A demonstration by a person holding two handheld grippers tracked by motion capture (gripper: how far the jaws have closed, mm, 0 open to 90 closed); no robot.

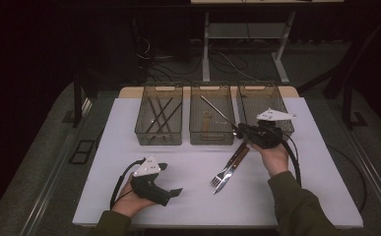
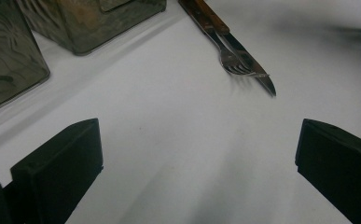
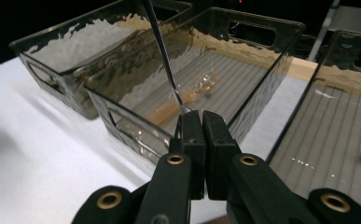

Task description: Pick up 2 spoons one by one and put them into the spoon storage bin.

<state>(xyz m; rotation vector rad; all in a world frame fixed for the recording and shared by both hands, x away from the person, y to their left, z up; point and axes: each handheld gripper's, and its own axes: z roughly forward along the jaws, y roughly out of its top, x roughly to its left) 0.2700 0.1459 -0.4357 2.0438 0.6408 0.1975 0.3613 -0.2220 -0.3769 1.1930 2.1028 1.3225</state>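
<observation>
- On the white worktop [image 1: 188, 196], three dark see-through bins stand in a row at the far side: the left bin [image 1: 159, 133] holds thin crossed sticks, the middle bin [image 1: 211, 137] holds a pale spoon-like piece, and the right bin [image 1: 249, 93] stands behind the right hand.
- The right gripper [image 1: 240, 130] is just in front of the middle bin, and its jaws are pressed together on the near end of a thin metal rod [image 3: 162, 56].
- The rod's long axis runs away from the jaws, up and to the left over the middle bin, so its free end [image 1: 203, 97] hangs above that bin's far part.
- I judge the coming move depends on this: the rod points toward the left bin, where similar sticks lie, and the right gripper is much nearer to it.
- The left gripper [image 1: 171, 179] rests low at the near left of the worktop, jaws wide apart and holding nothing.
- A fork [image 1: 224, 173] and a knife [image 1: 233, 167] with wooden handles lie together between the two hands.
</observation>
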